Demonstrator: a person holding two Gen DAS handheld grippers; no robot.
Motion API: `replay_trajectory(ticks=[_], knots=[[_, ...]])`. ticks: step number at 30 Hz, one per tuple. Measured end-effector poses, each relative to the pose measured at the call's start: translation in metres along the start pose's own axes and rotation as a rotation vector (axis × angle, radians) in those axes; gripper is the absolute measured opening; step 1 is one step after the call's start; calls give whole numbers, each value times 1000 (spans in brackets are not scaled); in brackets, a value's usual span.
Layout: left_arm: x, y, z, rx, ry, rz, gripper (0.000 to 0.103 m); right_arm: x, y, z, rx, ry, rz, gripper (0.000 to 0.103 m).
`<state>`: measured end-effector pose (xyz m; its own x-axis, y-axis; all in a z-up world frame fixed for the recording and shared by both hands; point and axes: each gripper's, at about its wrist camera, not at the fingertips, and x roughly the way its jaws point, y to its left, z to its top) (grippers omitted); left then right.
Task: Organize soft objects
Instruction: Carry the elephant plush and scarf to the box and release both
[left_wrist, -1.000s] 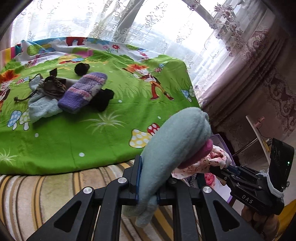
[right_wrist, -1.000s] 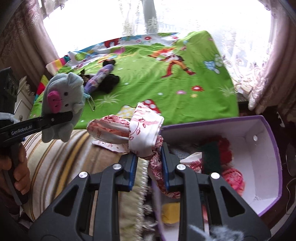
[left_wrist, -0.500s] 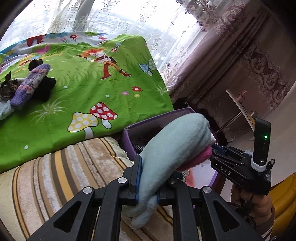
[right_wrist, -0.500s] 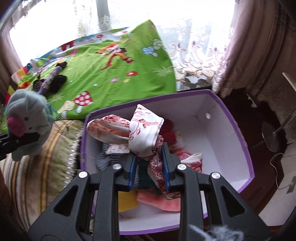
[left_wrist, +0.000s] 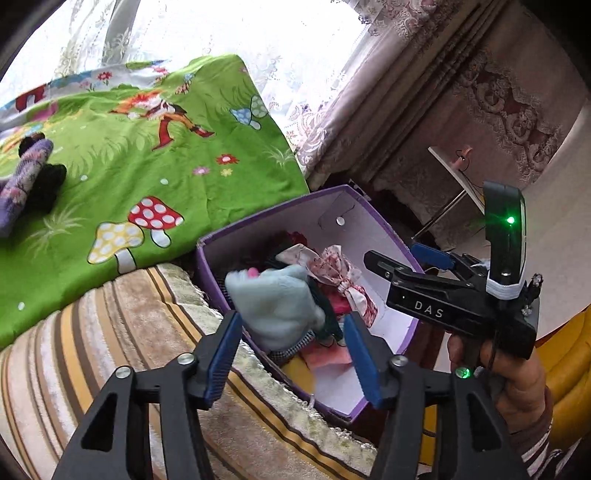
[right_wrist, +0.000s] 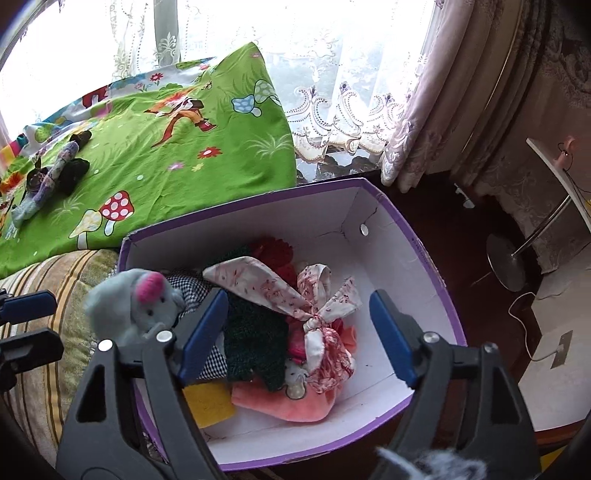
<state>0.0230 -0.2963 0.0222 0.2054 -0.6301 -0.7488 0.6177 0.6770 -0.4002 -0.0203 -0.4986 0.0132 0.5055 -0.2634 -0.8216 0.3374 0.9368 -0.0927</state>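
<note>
A purple box (right_wrist: 417, 240) (left_wrist: 280, 212) with a white inside stands beside the bed and holds several soft things. A pale blue plush toy (right_wrist: 136, 306) (left_wrist: 277, 299) with a pink nose rests at the box's left rim, free of my left gripper (left_wrist: 291, 354), which is open just behind it. A red-and-white patterned cloth (right_wrist: 314, 302) (left_wrist: 332, 273) lies on the pile in the box. My right gripper (right_wrist: 299, 332) is open and empty above it. A purple knitted sock (right_wrist: 48, 177) (left_wrist: 22, 177) and black soft pieces (right_wrist: 74, 171) lie on the green bedsheet.
The green cartoon sheet (right_wrist: 177, 140) covers the bed, with a striped blanket (left_wrist: 110, 332) at its near edge. Lace curtains (right_wrist: 351, 92) hang behind. A stand with a round metal base (right_wrist: 506, 266) and a white cable (right_wrist: 524, 332) are on the dark floor to the right.
Both grippers have opened. The left one let go of the blue plush toy at the box's rim. The right one dropped the patterned cloth into the box.
</note>
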Motion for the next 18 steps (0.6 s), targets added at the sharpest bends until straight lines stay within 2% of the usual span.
replay_trajectory(ticks=[2,5,9,12,15,18], knots=[[-4,0,1,19,-12,33,61,-1,-1,2,16,-3,14,85],[-10,1,1,47,-38,89,63,-4,1,3,11,-11,-12,89],[-14,6,5,51,-49,163,69,-8,7,5,8,-17,30,89],[-16,14,6,40,-56,206,70,-10,20,7,-34,-12,-18,89],[-20,23,6,18,-69,280,74,-12,33,9,-71,-15,-53,90],[-29,35,5,17,-126,306,74,-14,46,11,-102,-29,-88,90]])
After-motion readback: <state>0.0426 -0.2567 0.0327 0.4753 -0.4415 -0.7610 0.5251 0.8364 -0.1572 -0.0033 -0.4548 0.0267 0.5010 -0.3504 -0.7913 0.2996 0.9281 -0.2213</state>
